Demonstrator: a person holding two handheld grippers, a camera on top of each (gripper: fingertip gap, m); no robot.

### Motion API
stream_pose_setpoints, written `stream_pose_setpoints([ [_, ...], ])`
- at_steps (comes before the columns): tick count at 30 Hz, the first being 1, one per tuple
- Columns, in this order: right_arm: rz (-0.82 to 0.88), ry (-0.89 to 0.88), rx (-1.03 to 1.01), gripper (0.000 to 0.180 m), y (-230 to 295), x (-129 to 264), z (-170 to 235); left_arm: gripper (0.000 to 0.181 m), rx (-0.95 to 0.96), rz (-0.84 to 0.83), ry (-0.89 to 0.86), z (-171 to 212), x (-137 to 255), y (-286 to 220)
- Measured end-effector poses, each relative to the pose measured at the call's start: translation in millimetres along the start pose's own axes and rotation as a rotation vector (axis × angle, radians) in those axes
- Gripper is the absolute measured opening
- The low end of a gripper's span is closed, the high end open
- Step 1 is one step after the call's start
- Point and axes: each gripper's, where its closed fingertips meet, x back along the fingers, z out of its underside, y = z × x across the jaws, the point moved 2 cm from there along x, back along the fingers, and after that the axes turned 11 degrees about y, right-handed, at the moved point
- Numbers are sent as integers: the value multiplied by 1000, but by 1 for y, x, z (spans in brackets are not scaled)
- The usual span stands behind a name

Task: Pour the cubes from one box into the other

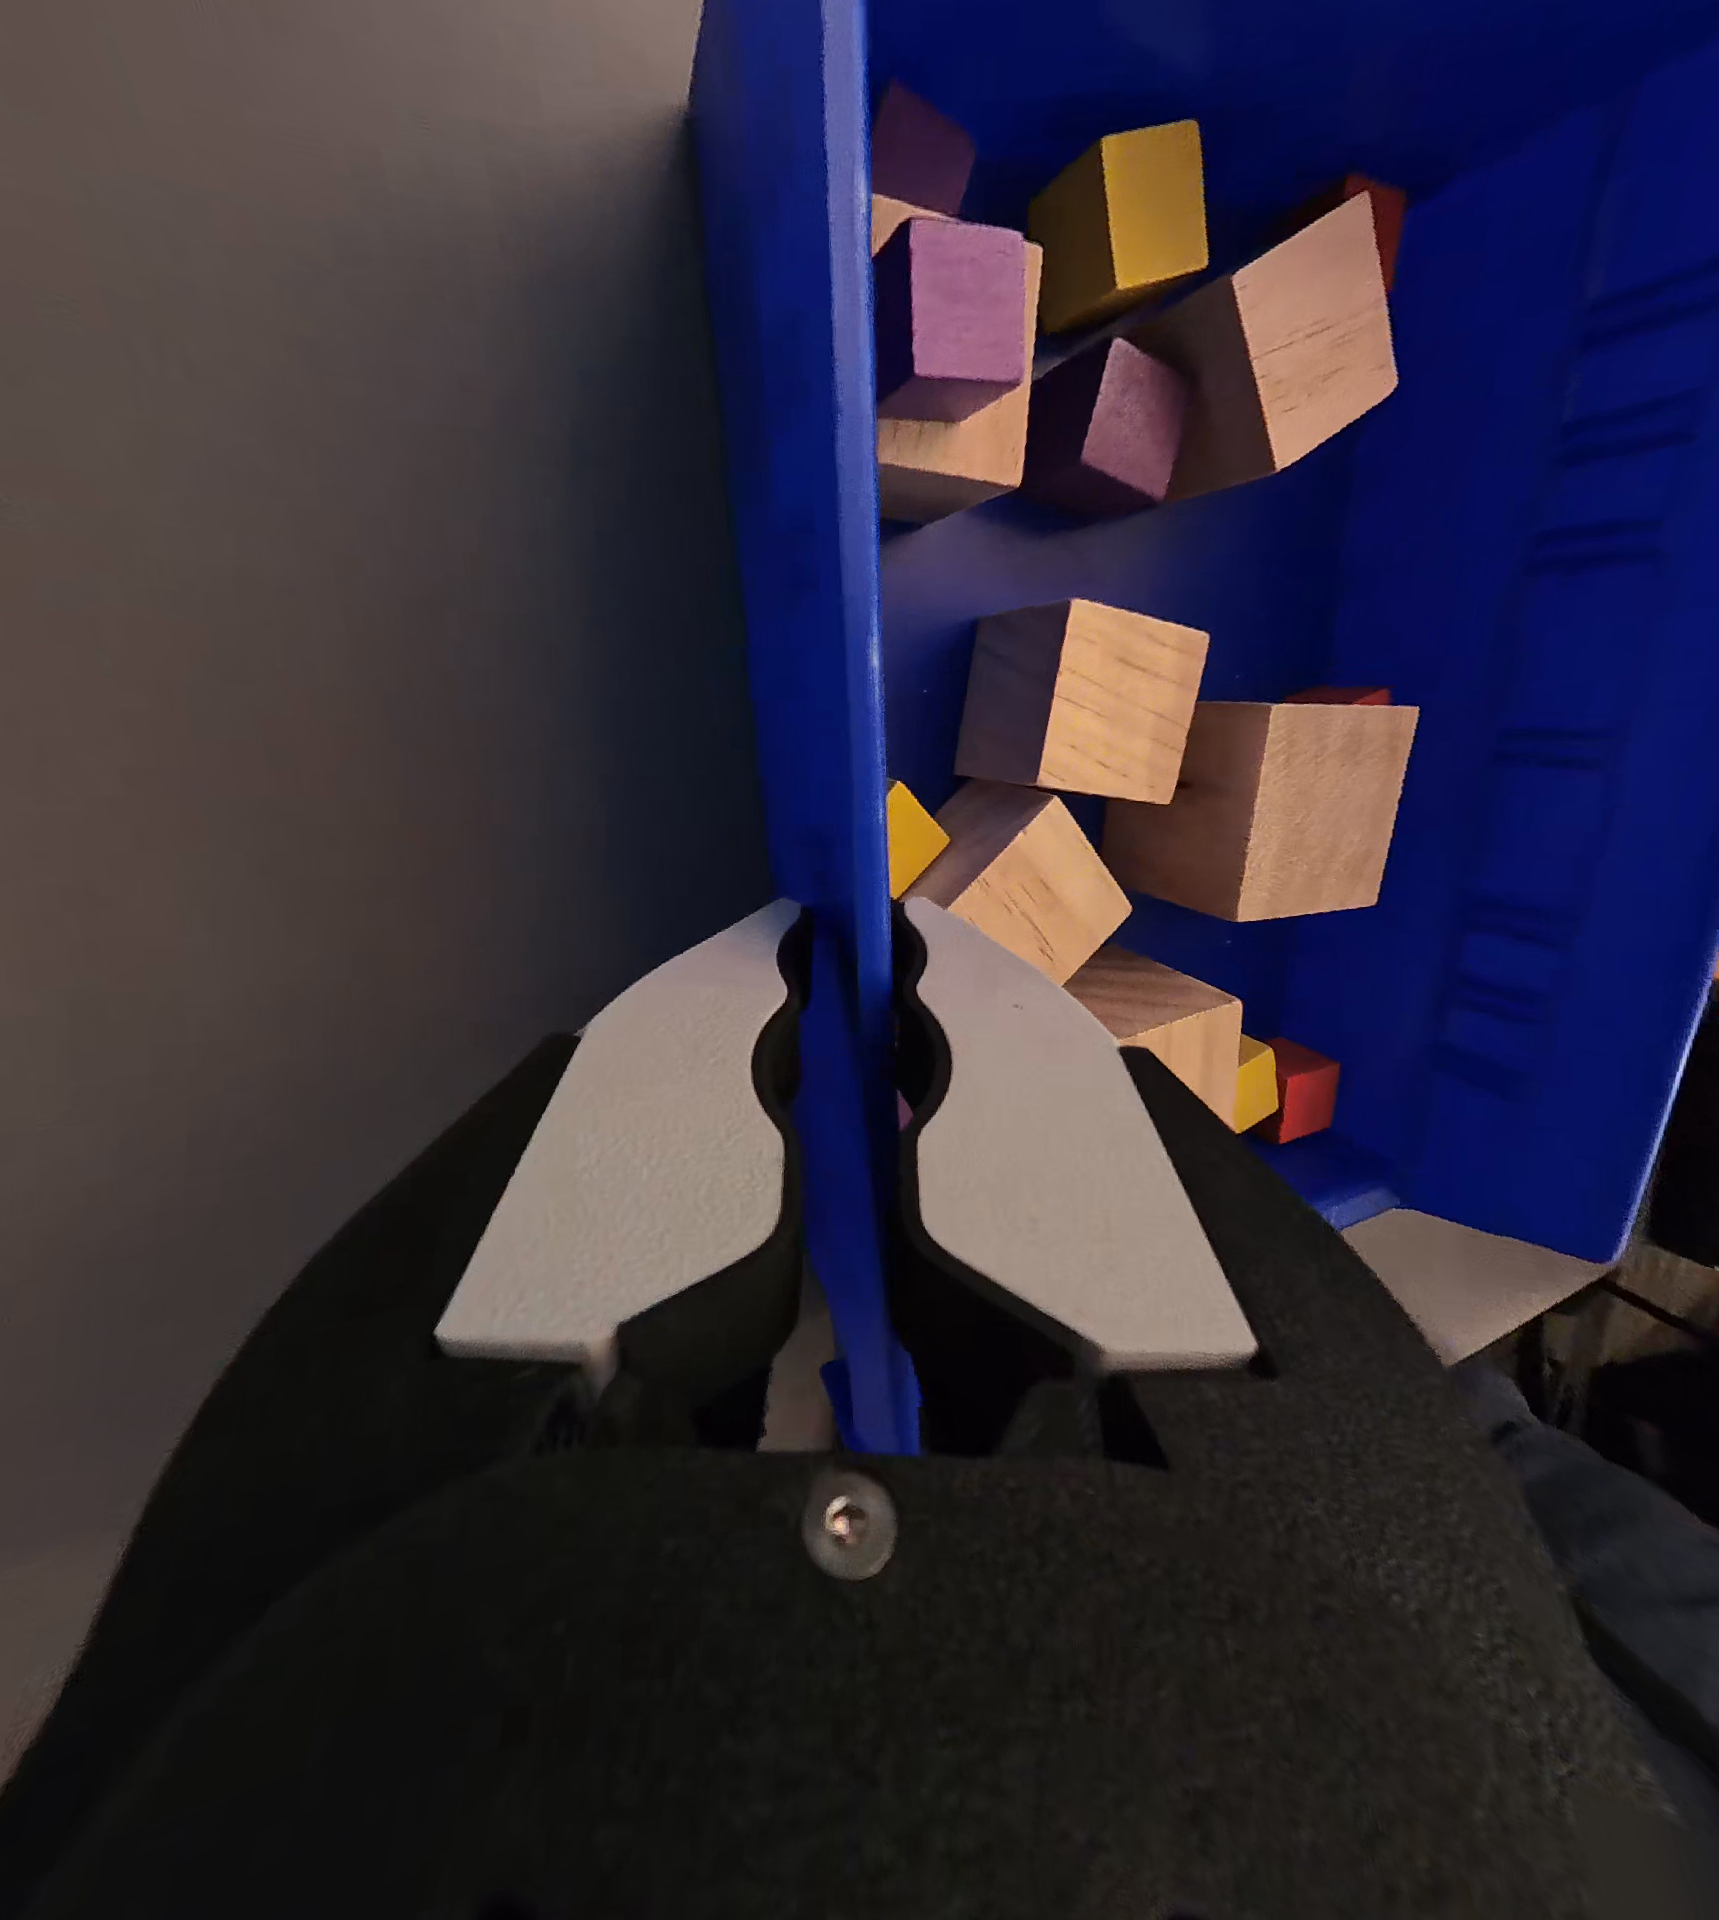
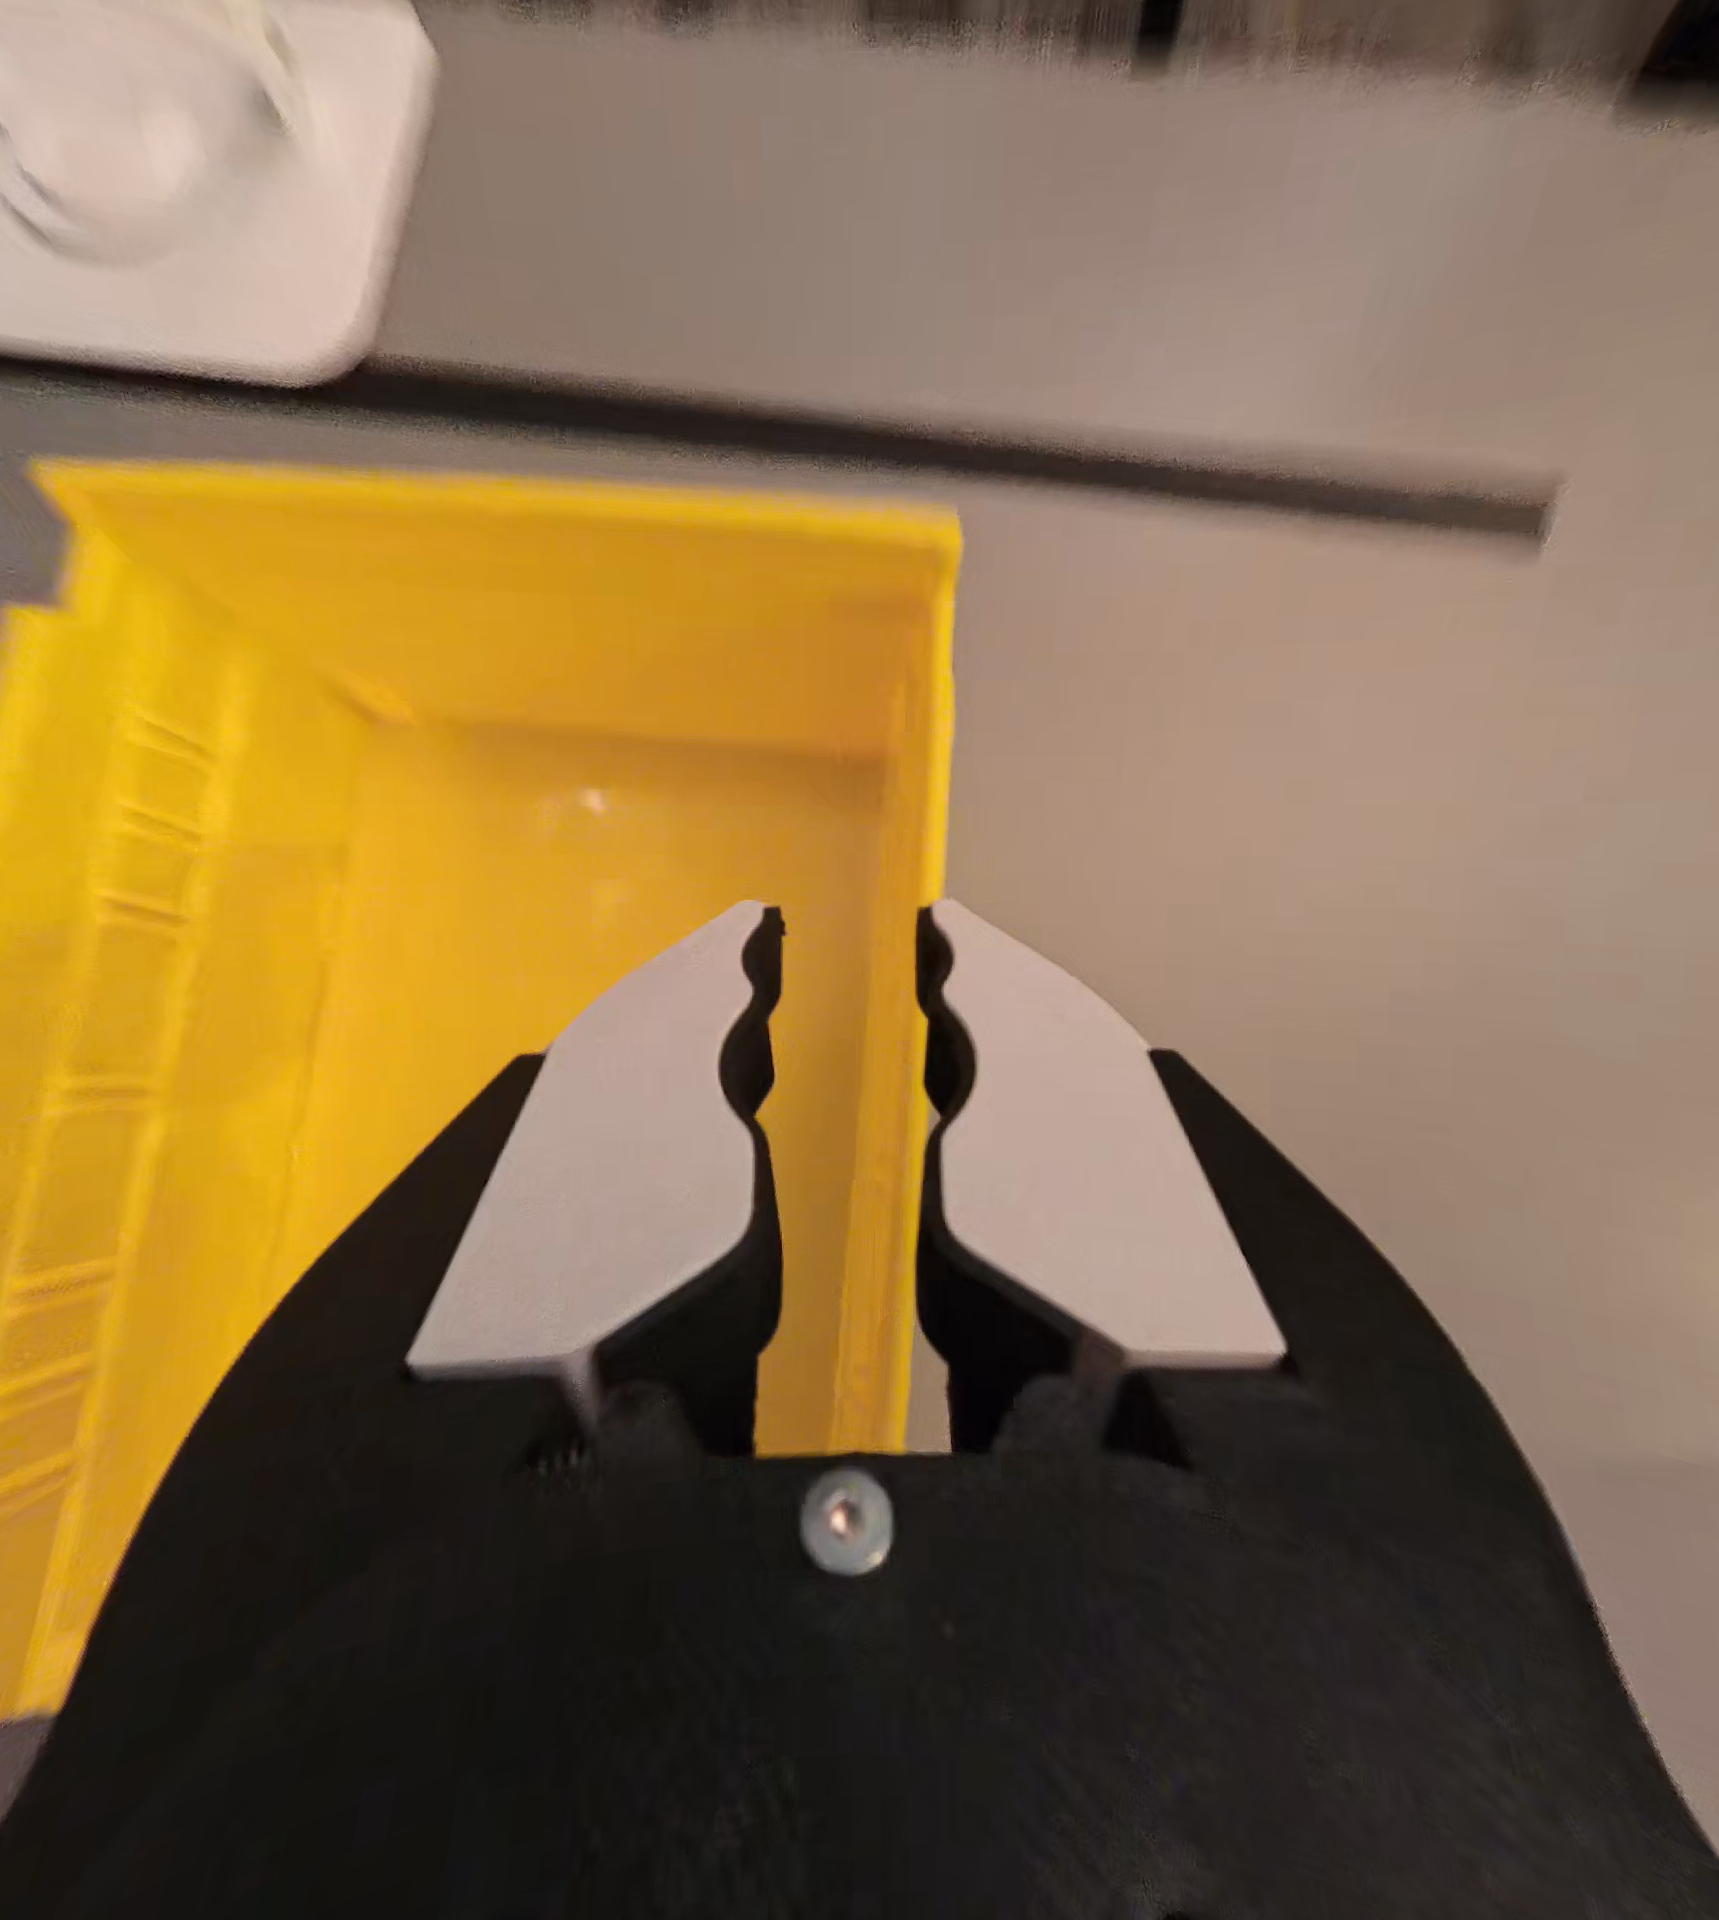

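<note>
Grey surface (image 2: 1354, 831) | left tongs (image 1: 850, 914) pinching blue box (image 1: 1520, 727) wall, cubes (image 1: 1083, 696) mid-frame inside | right tongs (image 2: 850, 914) spread astride yellow box (image 2: 522, 623) wall, lower centre | tilt gradually over yellow box.

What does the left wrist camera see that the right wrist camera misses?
Only the left wrist view shows the blue box with wooden, purple, yellow and red cubes inside, its wall clamped by the left gripper. Only the right wrist view shows the yellow box's empty inside, the right gripper open around its wall, and a blurred white object. Both catch some yellow box and a grey surface.
</note>
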Motion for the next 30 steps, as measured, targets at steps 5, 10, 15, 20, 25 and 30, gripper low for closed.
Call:
stream_pose_setpoints([
  [5,-24,-559,183,26,68,84,-57,11,63,-40,3,8,6,14],
  [10,-207,-817,259,58,118,122,-86,10,48,-67,6,8,7,16],
  [15,-303,-805,228,63,128,112,-98,8,56,-104,8,7,6,17],
  [20,-220,-880,245,59,118,106,-95,8,103,-99,-2,7,6,18],
  [25,-209,-866,243,60,113,107,-93,7,121,-124,-1,9,7,21],
  [30,-115,-929,297,60,106,116,-92,7,131,-130,-3,11,9,25],
])
